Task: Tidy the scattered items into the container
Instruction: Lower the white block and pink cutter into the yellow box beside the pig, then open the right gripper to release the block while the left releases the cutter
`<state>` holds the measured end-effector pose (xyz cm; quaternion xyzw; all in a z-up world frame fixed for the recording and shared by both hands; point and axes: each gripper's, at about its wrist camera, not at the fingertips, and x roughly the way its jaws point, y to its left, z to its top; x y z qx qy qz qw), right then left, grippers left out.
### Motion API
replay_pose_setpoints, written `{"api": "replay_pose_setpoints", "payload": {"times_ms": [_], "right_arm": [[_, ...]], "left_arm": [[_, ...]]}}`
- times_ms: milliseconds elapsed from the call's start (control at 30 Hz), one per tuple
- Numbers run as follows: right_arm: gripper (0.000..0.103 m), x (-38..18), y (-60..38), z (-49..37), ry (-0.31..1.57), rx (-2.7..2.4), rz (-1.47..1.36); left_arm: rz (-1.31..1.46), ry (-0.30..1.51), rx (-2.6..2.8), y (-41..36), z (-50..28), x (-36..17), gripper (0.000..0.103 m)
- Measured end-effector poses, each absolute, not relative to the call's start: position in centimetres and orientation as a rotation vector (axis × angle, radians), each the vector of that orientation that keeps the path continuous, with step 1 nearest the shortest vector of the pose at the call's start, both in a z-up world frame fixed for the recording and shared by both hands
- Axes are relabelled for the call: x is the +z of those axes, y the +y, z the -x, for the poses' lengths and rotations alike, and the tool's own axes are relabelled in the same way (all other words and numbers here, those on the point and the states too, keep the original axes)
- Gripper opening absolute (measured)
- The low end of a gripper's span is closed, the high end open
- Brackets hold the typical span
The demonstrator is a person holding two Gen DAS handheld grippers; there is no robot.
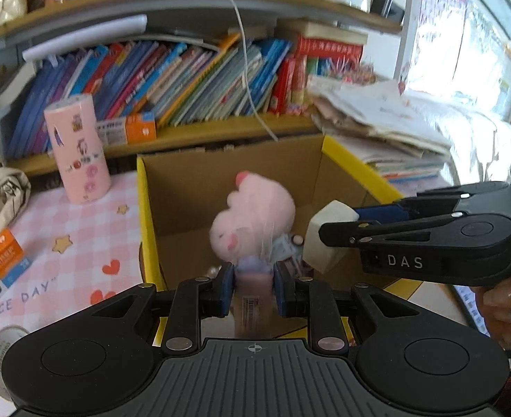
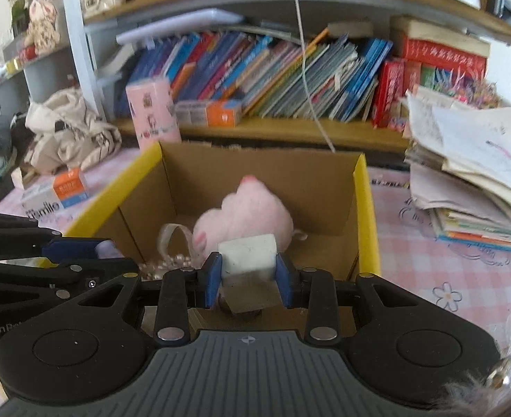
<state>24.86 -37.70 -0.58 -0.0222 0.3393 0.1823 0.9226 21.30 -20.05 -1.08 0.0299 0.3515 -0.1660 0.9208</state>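
Cardboard box sits just beyond both tongs. The right tongs clench a white block over its near edge; the left tongs grip a pale tube, long axis pointing into the box, equally near.

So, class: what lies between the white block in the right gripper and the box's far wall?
A pink plush toy, inside the cardboard box, beyond the white block; the right wrist view shows it.
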Motion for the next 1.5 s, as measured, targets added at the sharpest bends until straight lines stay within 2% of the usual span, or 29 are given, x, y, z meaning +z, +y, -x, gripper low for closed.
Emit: {"api": "replay_pose_setpoints", "payload": {"times_ms": [333,433,500,567,633,733,767,800,833,933,1500], "right_arm": [[0.035,-1.6,-37.0,-26.0,0.718,0.405,0.097],[0.038,-1.9,-36.8,-26.2,0.727,0.403,0.112],[0.045,-2.1,-36.8,-26.3,0.740,0.396,0.111],[0.049,-2.2,-37.0,-26.3,0.746,0.394,0.099],[0.053,-2.0,-37.0,-26.2,0.741,0.401,0.091],[0.053,-1.8,-37.0,-25.9,0.727,0.394,0.093],[0.056,-1.7,-37.1,-25.8,0.721,0.391,0.092],[0.063,-1.5,-37.1,-25.6,0.713,0.380,0.095],[0.066,-1.4,-37.2,-25.5,0.704,0.365,0.097],[0.069,-1.1,-37.6,-25.2,0.694,0.356,0.079],[0.080,0.2,-37.5,-21.5,0.624,0.313,0.087]], "left_arm": [[-0.102,0.756,-0.332,-20.7,-22.1,-2.0,0.023],[-0.111,0.751,-0.325,-20.7,-22.0,-2.0,0.026],[-0.110,0.751,-0.317,-20.7,-22.0,-2.0,0.031],[-0.101,0.747,-0.301,-20.5,-21.9,-1.9,0.048],[-0.097,0.734,-0.291,-20.4,-21.7,-1.7,0.057],[-0.103,0.720,-0.269,-20.3,-21.5,-1.5,0.064],[-0.098,0.716,-0.270,-20.3,-21.4,-1.4,0.065],[-0.095,0.710,-0.266,-20.2,-21.3,-1.3,0.067],[-0.096,0.703,-0.252,-20.1,-21.1,-1.2,0.074],[-0.091,0.682,-0.254,-20.1,-20.6,-0.8,0.079],[-0.100,0.606,-0.237,-19.7,-17.0,0.2,0.086]]}}
